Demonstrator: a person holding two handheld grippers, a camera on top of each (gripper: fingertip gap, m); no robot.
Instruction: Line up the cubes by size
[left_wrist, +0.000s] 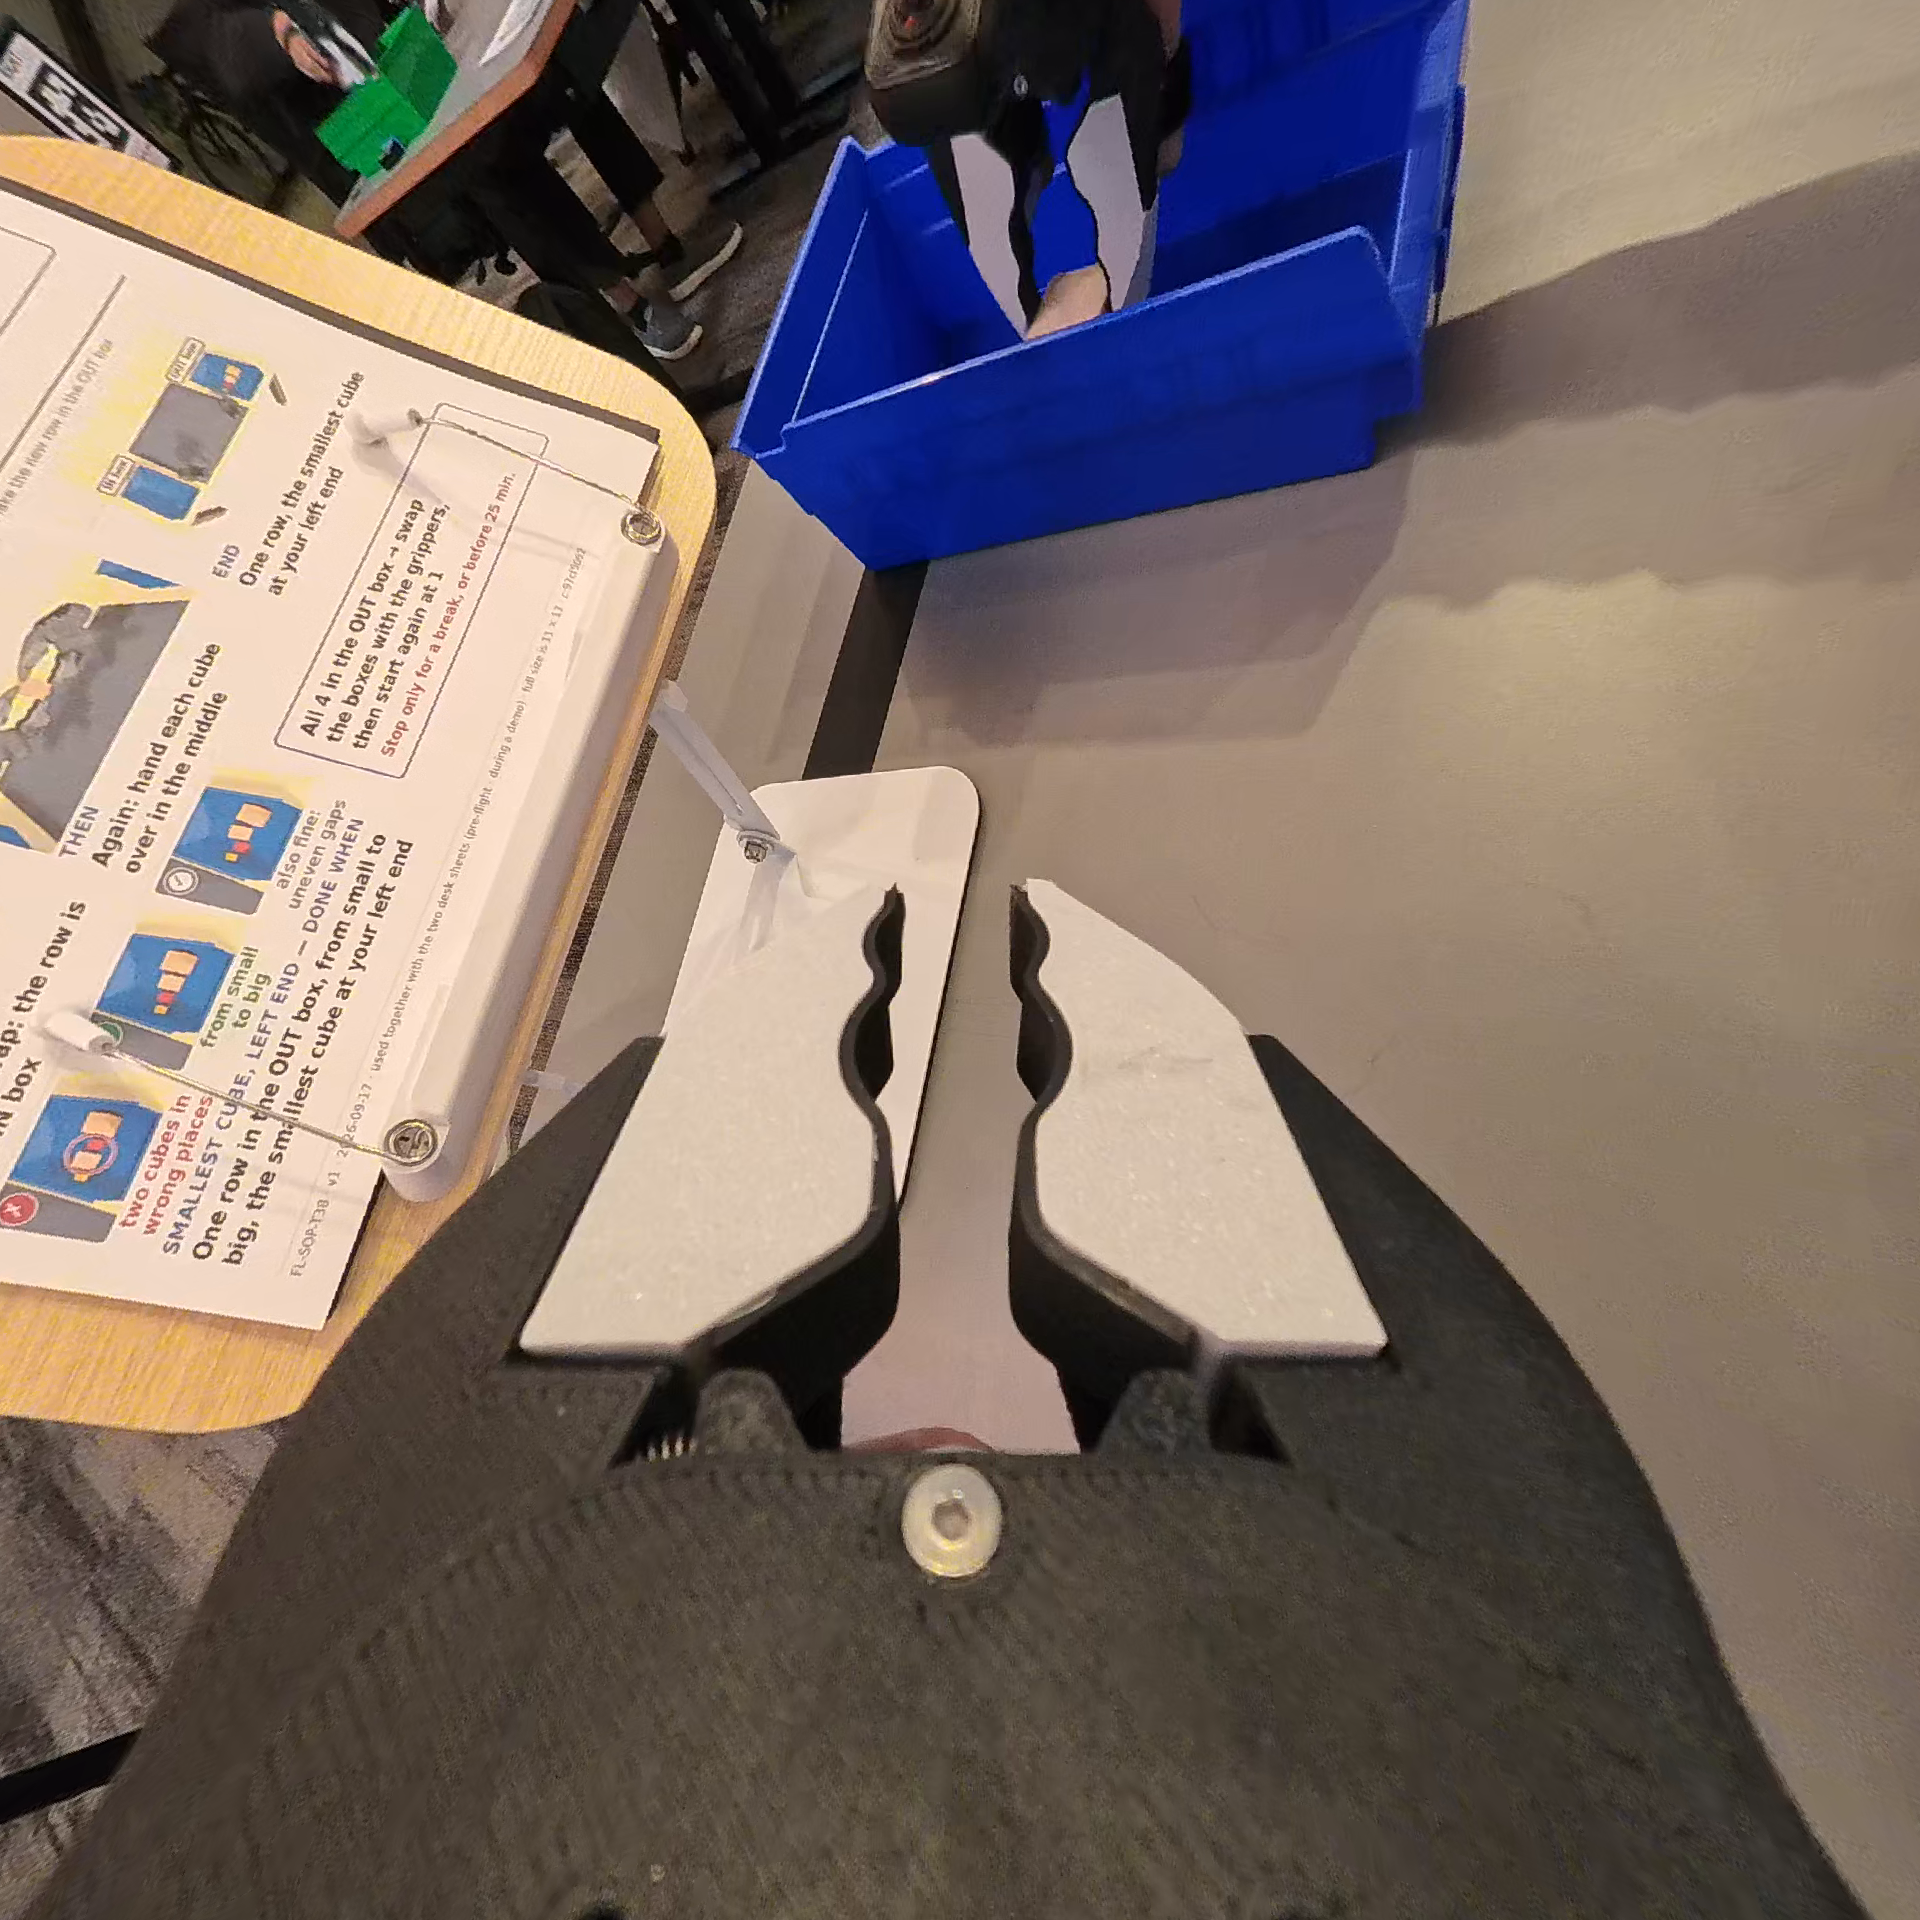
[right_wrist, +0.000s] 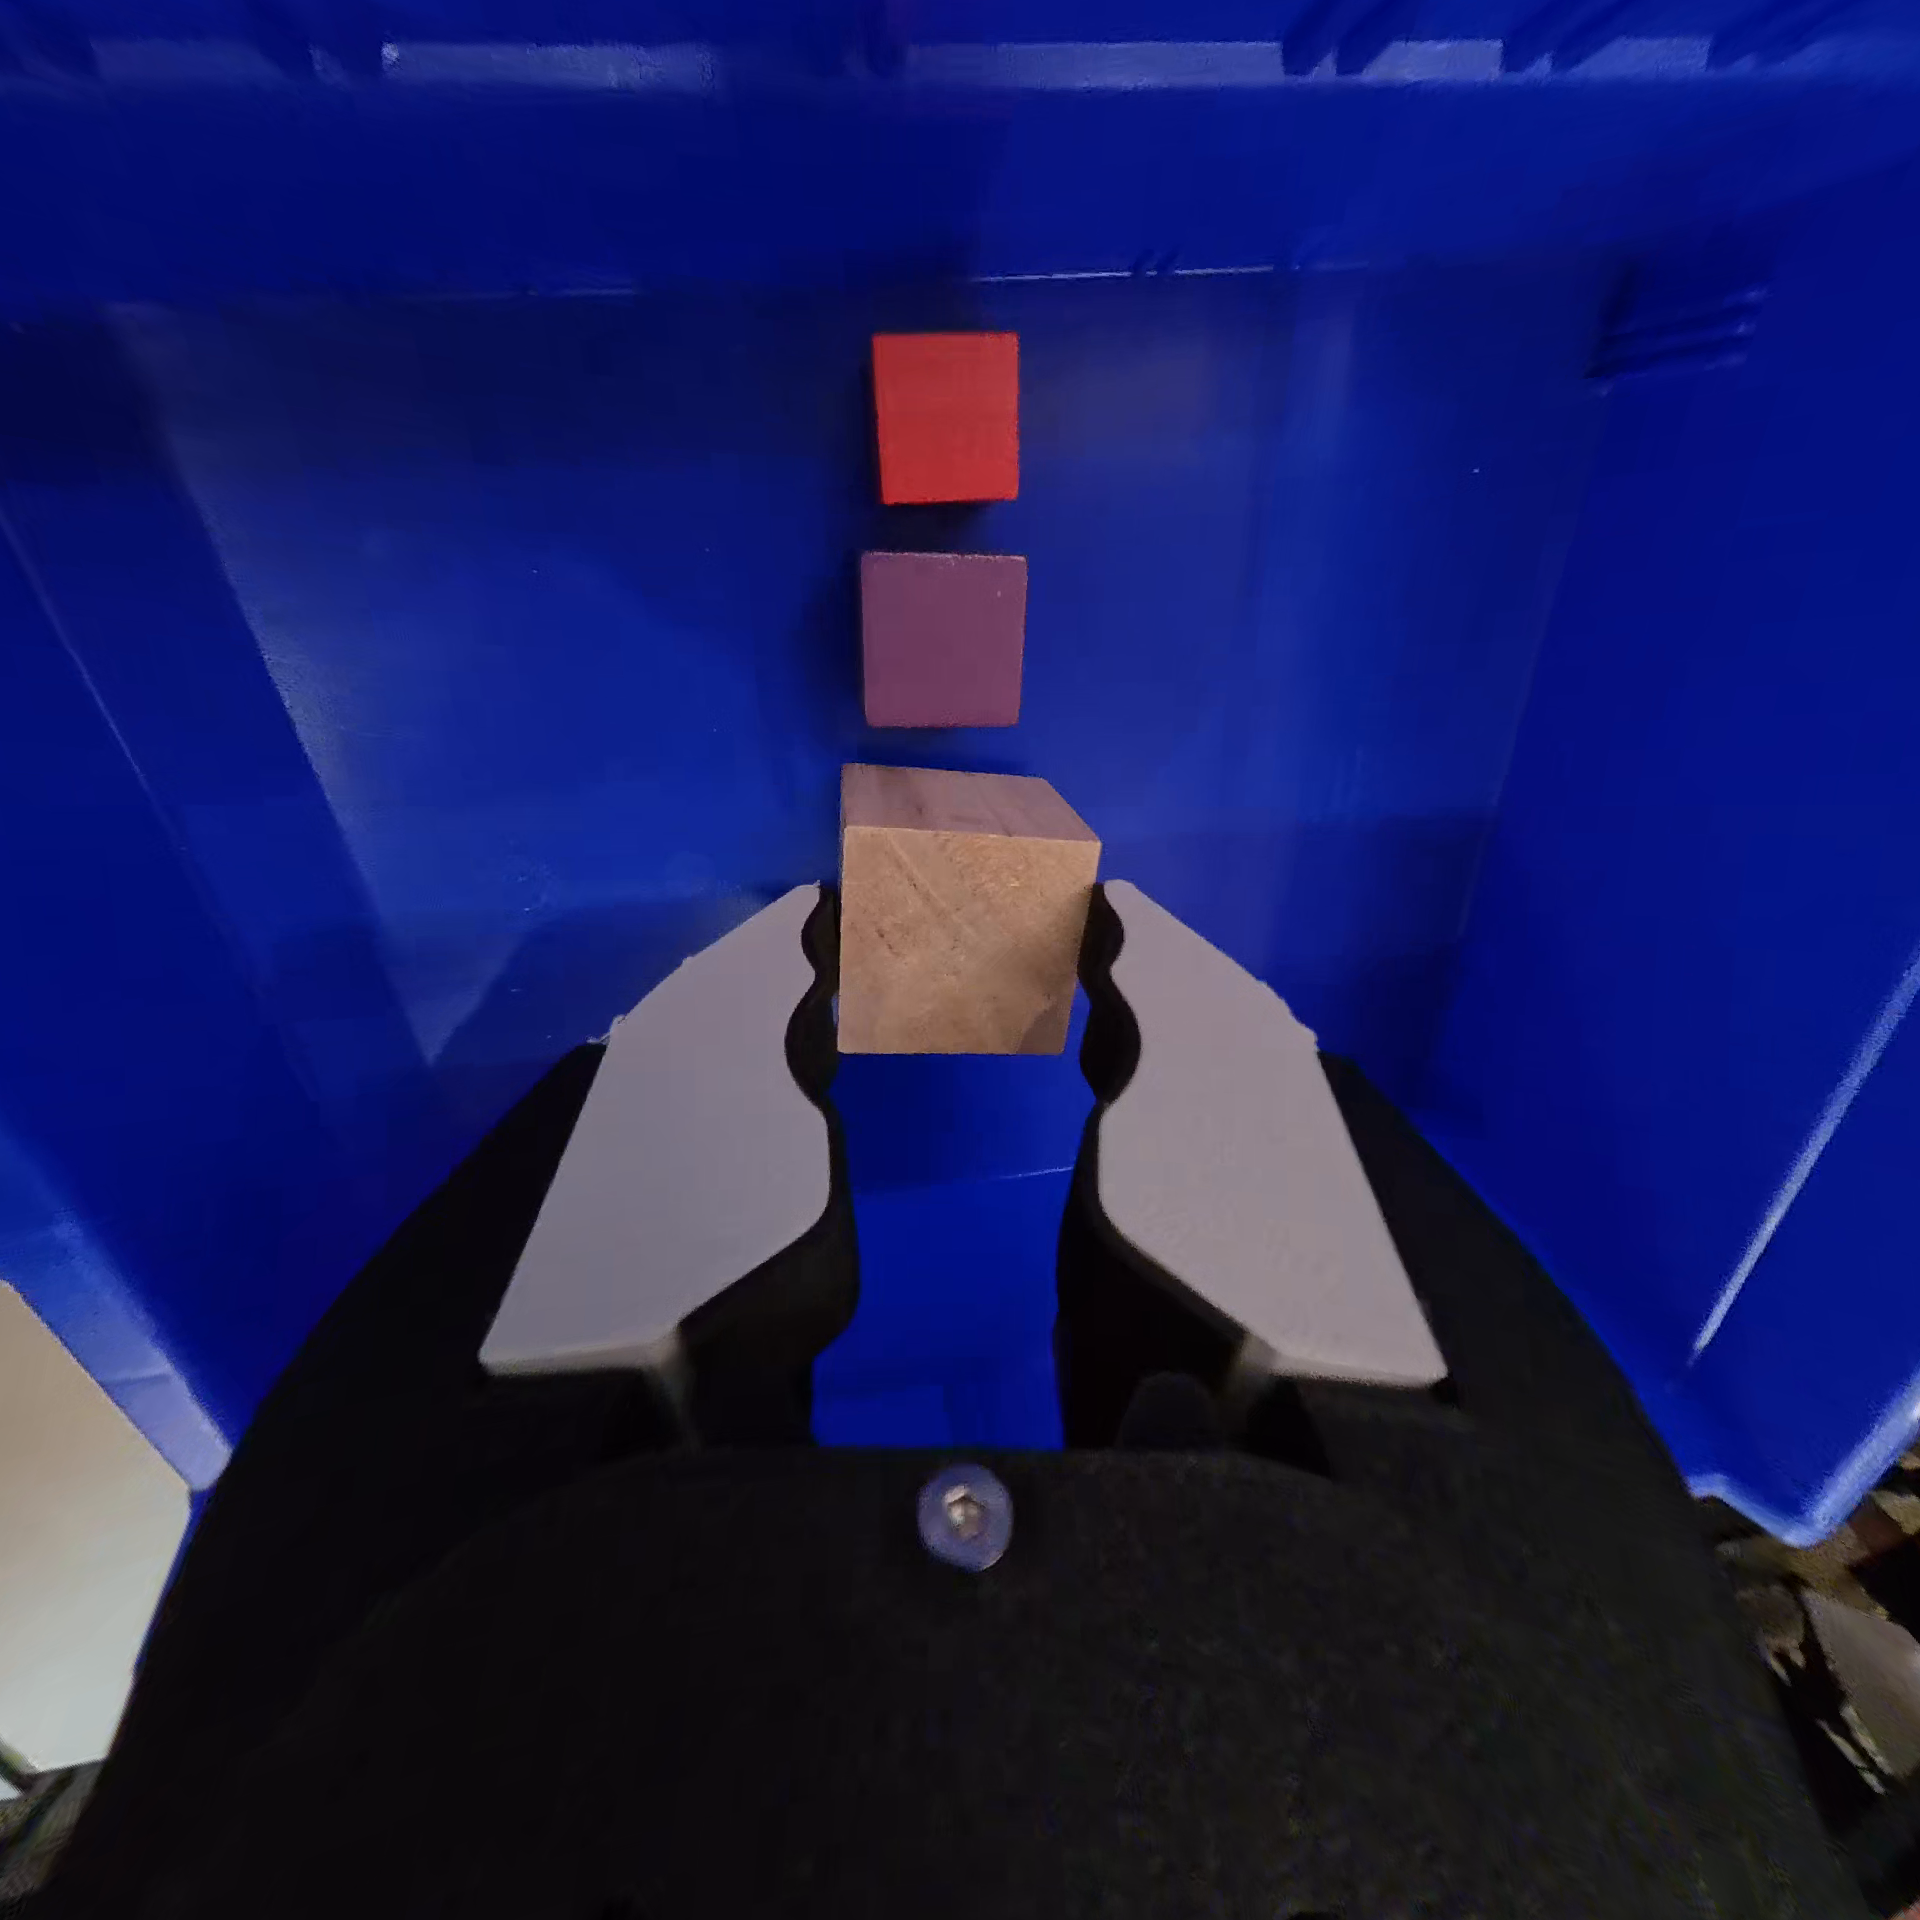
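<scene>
Right wrist view: right gripper (right_wrist: 961, 914) inside blue bin (right_wrist: 416, 623), pads pressed on both sides of wood cube (right_wrist: 961, 935). Purple cube (right_wrist: 943, 639) just beyond it, red cube (right_wrist: 945, 418) farther, all in one line, apart. Left gripper (left_wrist: 956, 904) narrow, holding nothing, over grey table (left_wrist: 1455, 831) beside white plate (left_wrist: 935, 821).

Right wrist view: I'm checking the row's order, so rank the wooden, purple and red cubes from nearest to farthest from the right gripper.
1. Wooden cube, clamped between the right gripper's fingertips.
2. Purple cube, just beyond it.
3. Red cube, farthest, toward the bin's far wall.
</scene>
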